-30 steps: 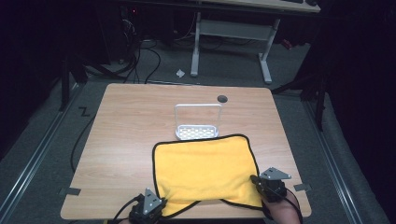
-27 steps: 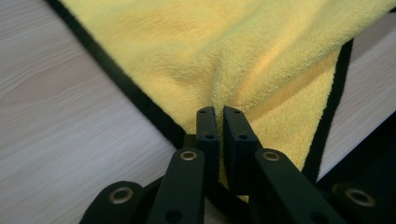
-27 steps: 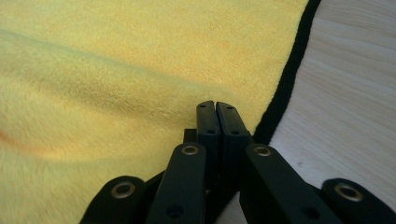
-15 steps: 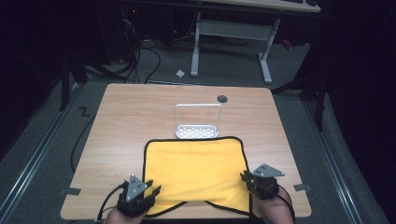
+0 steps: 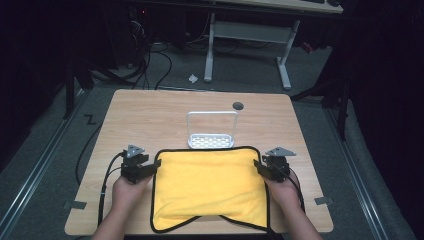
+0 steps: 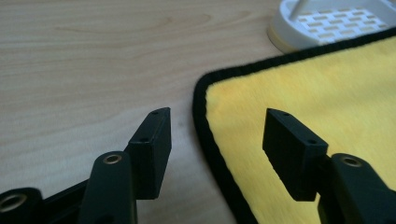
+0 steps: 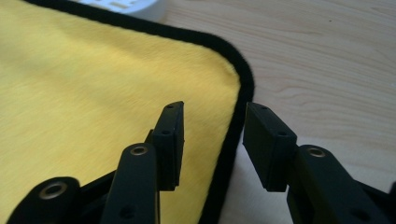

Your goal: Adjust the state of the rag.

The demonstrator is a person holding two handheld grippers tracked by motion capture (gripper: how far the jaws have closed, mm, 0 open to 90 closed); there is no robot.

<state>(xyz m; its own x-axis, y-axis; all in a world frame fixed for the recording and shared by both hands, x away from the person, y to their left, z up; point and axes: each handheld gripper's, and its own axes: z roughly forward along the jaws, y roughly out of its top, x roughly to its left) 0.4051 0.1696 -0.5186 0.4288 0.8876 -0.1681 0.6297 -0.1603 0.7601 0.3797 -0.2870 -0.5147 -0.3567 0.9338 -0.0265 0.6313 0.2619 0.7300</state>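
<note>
Step in hand: folding the yellow cloth (image 5: pixel 210 187); the far corners appear just laid down.
Left tongs (image 6: pixel 212 140): jaws have just been opening, part-wide, astride the black hem, pressing nothing.
Right tongs (image 7: pixel 212 142): likewise, just opening, hem between the jaws, unclamped.
Cloth: flat on the bench (image 5: pixel 150 115), between both tongs; white rack (image 5: pixel 211 131) just beyond.
Next move: probably withdraw clear without snagging the hem.

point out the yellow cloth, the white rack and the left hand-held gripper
yellow cloth (image 5: pixel 210 182), high view, middle of the top fold
white rack (image 5: pixel 211 141), high view, its perforated base
left hand-held gripper (image 6: pixel 215 123), left gripper view, midway between fingertips
</note>
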